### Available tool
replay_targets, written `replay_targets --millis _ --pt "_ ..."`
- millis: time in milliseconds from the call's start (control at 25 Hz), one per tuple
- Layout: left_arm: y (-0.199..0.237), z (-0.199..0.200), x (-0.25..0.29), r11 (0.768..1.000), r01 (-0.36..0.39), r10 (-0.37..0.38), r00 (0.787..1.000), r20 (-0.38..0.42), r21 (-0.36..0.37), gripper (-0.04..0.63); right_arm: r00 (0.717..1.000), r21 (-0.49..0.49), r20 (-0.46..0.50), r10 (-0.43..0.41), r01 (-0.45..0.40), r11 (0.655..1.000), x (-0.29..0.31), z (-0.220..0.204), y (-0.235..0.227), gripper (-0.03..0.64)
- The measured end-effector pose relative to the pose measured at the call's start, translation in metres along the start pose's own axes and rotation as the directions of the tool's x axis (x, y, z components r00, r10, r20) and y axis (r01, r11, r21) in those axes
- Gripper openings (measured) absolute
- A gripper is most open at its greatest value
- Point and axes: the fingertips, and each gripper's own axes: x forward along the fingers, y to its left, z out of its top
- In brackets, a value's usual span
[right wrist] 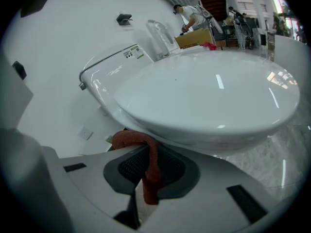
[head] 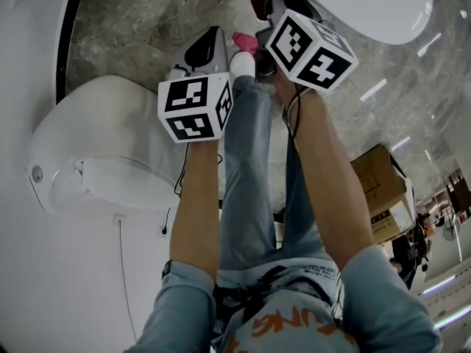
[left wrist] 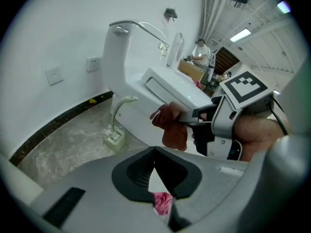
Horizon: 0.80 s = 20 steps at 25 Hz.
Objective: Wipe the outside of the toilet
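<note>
Under the overhang of the toilet (right wrist: 209, 93), low against the side of the bowl, hangs the reddish-brown cloth (left wrist: 170, 126). The right gripper (right wrist: 142, 148) has its jaws closed on it. Only a narrow fold sits between the pads; the rest loops over the tips and dangles free. Whether the cloth is pressing on the porcelain or sitting just off it, I cannot tell.

The thin hold looks like the main risk. A firm drag along the curved bowl could pull the fold out of the jaws, or the loose tail could bunch up so the hard tips rub the glaze instead of the fabric. There is little room beneath the seat, so a high stroke may knock the gripper's body against the rim.

The left gripper (left wrist: 155, 152) has its jaws together at the tips with nothing clamped. Through the gap behind them a pink scrap (left wrist: 163, 203) shows, lying beside the person's white shoe (head: 243, 63) (what it is, I cannot make out).

That shoe and the jeans leg (head: 246, 168) stand between the two grippers and close to the bowl, which narrows any sideways sweep. A small white floor piece with a curved neck (left wrist: 114, 137) stands by the toilet's base, where a low pass could tip it. Farther out are a second white fixture (head: 96, 145), wall sockets (left wrist: 54, 74) and a cardboard box (head: 379, 179), none of them in the way.
</note>
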Motion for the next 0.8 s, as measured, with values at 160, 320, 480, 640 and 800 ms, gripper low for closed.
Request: replay_targets --millis 160,320,480,640,800 --pt "-0.012 -0.001 0.002 1.000 0.012 -0.012 1.000 -0.005 0.006 -0.005 1.000 0.006 0.003 0.005 -0.005 1.000 -0.011 0.001 -0.011 0.052" --pt "-0.028 -0.005 0.004 1.000 0.016 -0.016 1.000 -0.007 0.014 -0.006 1.000 0.003 -0.003 0.005 -0.005 1.000 -0.024 -0.001 -0.027 0.052" --pt "-0.046 -0.011 0.006 1.000 0.023 -0.023 1.000 -0.014 0.018 -0.005 1.000 -0.002 -0.008 0.009 -0.009 1.000 -0.035 0.000 -0.043 0.053" --pt "-0.061 -0.018 0.009 1.000 0.019 -0.019 1.000 -0.014 0.016 -0.005 0.999 -0.022 -0.020 0.027 -0.027 0.999 -0.047 -0.001 -0.057 0.052" --pt "-0.080 -0.024 0.013 1.000 0.023 -0.023 1.000 -0.018 0.020 -0.006 0.999 -0.029 -0.027 0.030 -0.030 0.999 -0.060 -0.002 -0.078 0.052"
